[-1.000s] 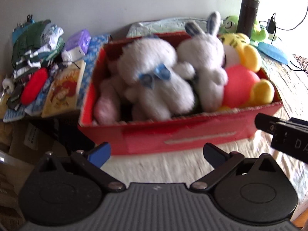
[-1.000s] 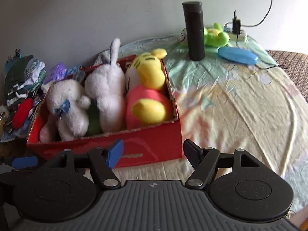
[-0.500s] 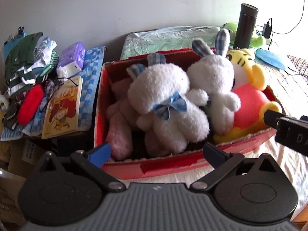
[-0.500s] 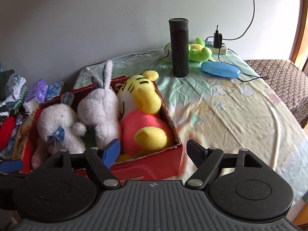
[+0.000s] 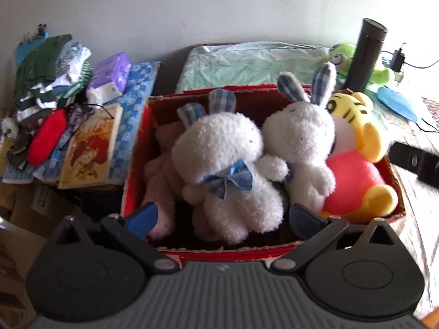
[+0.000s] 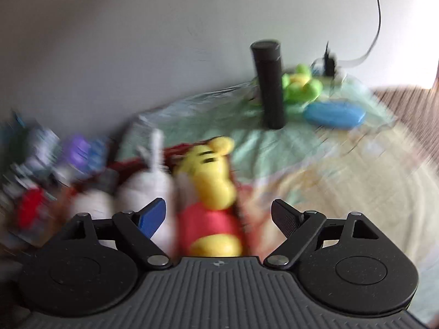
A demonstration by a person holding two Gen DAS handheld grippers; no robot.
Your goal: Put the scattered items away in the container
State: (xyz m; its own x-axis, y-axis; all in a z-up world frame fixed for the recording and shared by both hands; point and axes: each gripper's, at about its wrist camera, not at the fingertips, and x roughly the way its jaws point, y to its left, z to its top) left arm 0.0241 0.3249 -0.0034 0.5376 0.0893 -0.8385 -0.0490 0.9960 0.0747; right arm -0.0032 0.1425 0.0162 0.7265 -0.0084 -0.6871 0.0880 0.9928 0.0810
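Red cardboard box point(image 5: 153, 126) brims with plush toys; both grippers' jaws gape empty, right's widening.

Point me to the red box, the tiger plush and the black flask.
red box point(image 5: 135, 148), left wrist view, on its left wall.
tiger plush point(image 5: 354, 181), left wrist view, on its pink belly.
black flask point(image 6: 270, 87), right wrist view, mid-body.

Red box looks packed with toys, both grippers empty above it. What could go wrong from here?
1. The red box is crammed; the tiger toy sits above the rim at the right end and could tip out if nudged.
2. The green toy lies behind the black flask; reaching for it may topple the flask.
3. A cable by the blue case could snag the right gripper, whose jaws are opening with nothing between them.
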